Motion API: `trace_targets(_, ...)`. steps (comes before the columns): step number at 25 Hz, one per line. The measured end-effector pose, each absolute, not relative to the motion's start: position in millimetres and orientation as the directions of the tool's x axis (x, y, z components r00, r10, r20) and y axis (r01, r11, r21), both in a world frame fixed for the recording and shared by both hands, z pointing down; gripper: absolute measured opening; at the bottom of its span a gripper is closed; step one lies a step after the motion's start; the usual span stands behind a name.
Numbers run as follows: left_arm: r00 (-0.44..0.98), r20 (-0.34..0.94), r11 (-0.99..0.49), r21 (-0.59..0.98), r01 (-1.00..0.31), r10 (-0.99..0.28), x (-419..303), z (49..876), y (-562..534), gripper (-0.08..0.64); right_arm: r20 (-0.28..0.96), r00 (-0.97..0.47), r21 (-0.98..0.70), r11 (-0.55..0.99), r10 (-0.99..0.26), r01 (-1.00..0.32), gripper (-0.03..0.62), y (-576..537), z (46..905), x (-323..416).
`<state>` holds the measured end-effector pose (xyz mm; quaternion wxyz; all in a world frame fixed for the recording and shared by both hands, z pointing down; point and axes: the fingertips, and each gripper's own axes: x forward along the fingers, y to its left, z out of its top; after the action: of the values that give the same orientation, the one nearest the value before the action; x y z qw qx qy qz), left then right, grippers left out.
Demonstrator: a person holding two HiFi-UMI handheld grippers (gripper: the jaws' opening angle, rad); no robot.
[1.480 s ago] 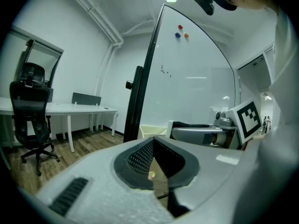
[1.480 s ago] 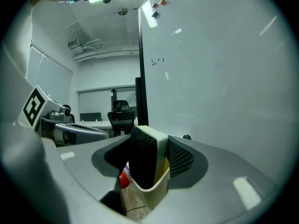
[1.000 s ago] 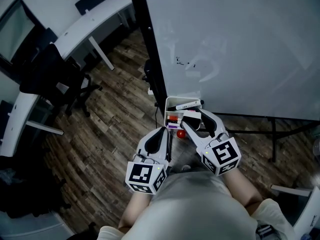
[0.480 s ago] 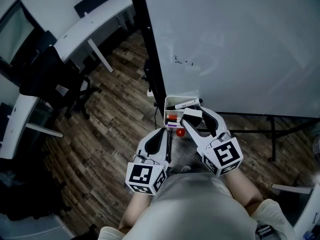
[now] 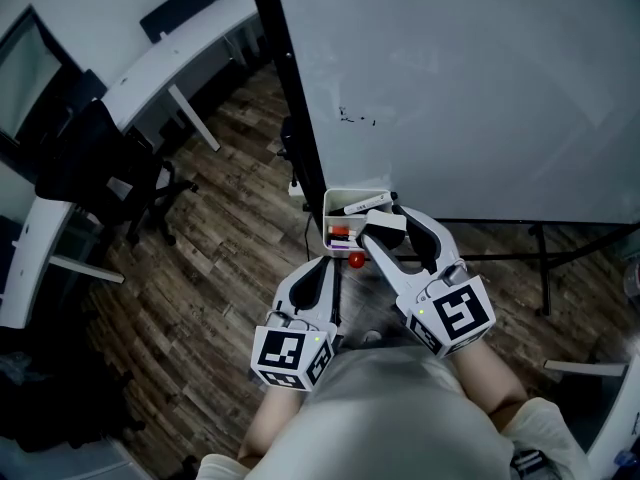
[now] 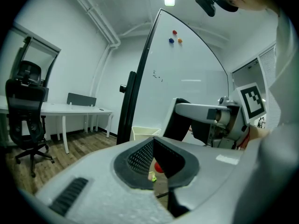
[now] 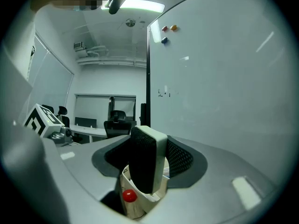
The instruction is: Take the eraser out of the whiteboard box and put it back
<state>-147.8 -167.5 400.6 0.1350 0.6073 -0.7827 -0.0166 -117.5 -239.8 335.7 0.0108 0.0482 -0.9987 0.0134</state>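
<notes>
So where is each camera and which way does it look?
Head view: on the person's head, looking down at the left gripper, right gripper and box; arms show.
Left gripper view: on the left gripper, facing the whiteboard; its shut jaws show.
Right gripper view: on the right gripper, looking along jaws shut on the eraser.
All three share the whiteboard.

Light-grey shirt [image 5: 385,418] — grey grippers [image 5: 330,265] [image 5: 385,220], black-white marker cubes [image 5: 290,354] [image 5: 452,313].

The right gripper [image 5: 385,222] has risen, lifting the white-backed black felt eraser [image 7: 145,162] up from the small white whiteboard box [image 5: 340,197].
</notes>
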Motion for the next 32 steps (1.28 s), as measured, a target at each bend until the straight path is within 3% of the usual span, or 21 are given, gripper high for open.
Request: trace_targets(32,-0.075,0.151,0.101,0.178,-0.979,-0.986,-114,381,-150,0.002,-0.213,-0.928,0.027,0.948,-0.305,-0.317,0.230,-210,230,-23)
